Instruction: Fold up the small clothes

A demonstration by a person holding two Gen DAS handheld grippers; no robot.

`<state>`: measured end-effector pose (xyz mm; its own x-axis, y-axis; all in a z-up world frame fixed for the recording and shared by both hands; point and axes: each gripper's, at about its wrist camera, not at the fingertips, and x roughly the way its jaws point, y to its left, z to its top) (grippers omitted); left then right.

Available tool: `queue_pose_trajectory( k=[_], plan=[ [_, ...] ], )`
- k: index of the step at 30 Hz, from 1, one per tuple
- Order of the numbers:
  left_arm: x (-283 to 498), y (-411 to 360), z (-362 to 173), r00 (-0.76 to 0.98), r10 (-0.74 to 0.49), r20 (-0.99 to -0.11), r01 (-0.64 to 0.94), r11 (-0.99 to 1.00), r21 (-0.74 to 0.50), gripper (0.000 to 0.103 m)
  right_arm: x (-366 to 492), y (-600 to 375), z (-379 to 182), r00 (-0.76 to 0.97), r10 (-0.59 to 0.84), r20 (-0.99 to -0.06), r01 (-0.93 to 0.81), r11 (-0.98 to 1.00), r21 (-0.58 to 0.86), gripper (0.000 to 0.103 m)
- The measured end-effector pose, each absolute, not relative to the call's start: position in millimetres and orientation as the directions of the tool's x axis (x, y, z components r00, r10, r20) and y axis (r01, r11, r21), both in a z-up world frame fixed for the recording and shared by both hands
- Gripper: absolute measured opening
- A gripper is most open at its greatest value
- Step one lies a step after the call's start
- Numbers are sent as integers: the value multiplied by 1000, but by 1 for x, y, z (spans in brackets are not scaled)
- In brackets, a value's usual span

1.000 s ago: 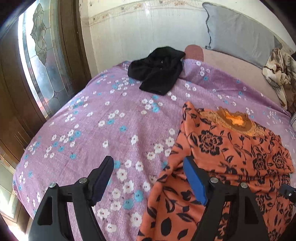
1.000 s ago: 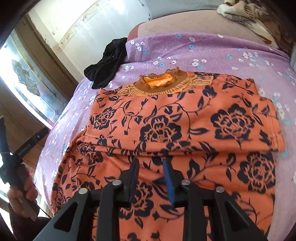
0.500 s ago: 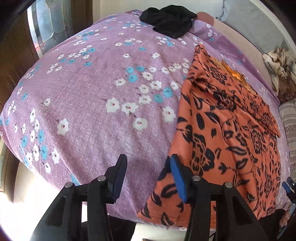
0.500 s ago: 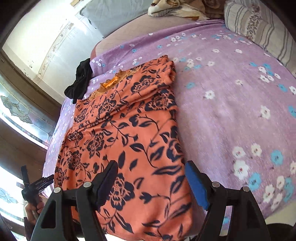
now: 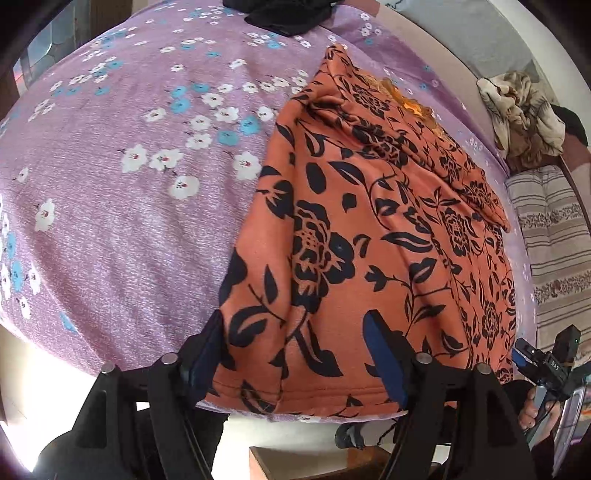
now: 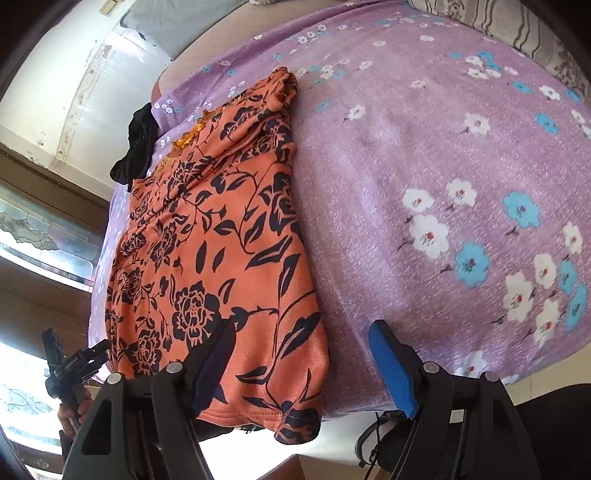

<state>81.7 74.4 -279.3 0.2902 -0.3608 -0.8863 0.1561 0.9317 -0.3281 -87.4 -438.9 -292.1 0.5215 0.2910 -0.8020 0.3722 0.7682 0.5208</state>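
Note:
An orange garment with a black flower print (image 5: 369, 221) lies lengthwise on the purple floral bedsheet (image 5: 129, 177), its hem hanging over the near bed edge. My left gripper (image 5: 295, 358) is open, its jaws on either side of the hem's left corner. My right gripper (image 6: 299, 365) is open around the hem's right corner (image 6: 295, 417). The garment also fills the left of the right wrist view (image 6: 214, 240). Each view shows the other gripper low at the side: the right one (image 5: 546, 369) and the left one (image 6: 70, 365).
A black garment (image 5: 284, 14) lies at the far end of the bed, also seen in the right wrist view (image 6: 136, 147). A crumpled beige cloth (image 5: 524, 110) and a striped pillow (image 5: 554, 240) lie at the right. A brown box (image 5: 314, 465) stands below the bed edge.
Both grippers dropped back to the near bed edge and now straddle the hem's two corners. The left jaws opened wider.

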Motion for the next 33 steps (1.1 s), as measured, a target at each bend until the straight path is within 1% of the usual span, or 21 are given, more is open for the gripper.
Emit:
queue_pose_trajectory(
  k=[2,3,4,5,6,7,8,9,10,13,17,20,25,27,29,32,33],
  plan=[
    [81,70,-281,297,-340,-892,170,938,-301,78,-85,-424,-290,509,246,-825,347,818,458,76],
    [80,69,-281,303,-335,-892,175,940,-294,77,-83,-417,-289,493,232,-839,335,839,429,68],
    [78,68,-280,310,-327,-893,180,942,-283,74,-81,-411,-290,474,215,-854,330,855,399,49],
    [79,66,-280,322,-304,-897,182,949,-257,66,-80,-406,-290,455,201,-867,325,869,372,38],
    [83,66,-280,335,-268,-903,187,958,-216,45,-79,-400,-291,440,200,-875,312,880,358,25],
    [83,66,-279,346,-241,-907,191,964,-183,26,-79,-395,-290,432,200,-880,293,891,347,14],
    [85,69,-279,345,-254,-904,193,961,-196,19,-79,-391,-288,426,195,-883,279,900,333,9],
    [87,72,-278,333,-294,-896,191,952,-241,11,-79,-388,-286,431,187,-883,272,906,325,8],
    [89,74,-278,325,-318,-891,184,945,-270,11,-79,-386,-282,441,195,-876,264,905,334,7],
    [94,74,-274,319,-334,-887,207,938,-279,10,-75,-388,-266,470,241,-849,242,890,387,6],
    [105,71,-255,311,-426,-849,251,899,-359,10,-63,-396,-232,541,310,-782,204,853,480,6],
    [123,70,-225,324,-503,-801,281,860,-427,10,-47,-407,-205,593,347,-727,185,820,542,6],
    [189,56,-166,372,-559,-741,325,826,-461,10,10,-439,-168,687,342,-642,170,783,599,6],
    [230,45,-150,398,-546,-737,333,835,-438,10,44,-458,-159,723,310,-617,181,778,602,6],
    [276,31,-148,414,-514,-752,308,856,-415,10,81,-483,-159,752,275,-599,215,757,617,6],
    [349,12,-172,439,-440,-784,220,898,-381,13,142,-520,-177,764,204,-612,328,695,640,6],
    [370,7,-186,433,-415,-800,174,909,-378,15,161,-530,-189,762,190,-619,368,660,655,10]
  ],
)
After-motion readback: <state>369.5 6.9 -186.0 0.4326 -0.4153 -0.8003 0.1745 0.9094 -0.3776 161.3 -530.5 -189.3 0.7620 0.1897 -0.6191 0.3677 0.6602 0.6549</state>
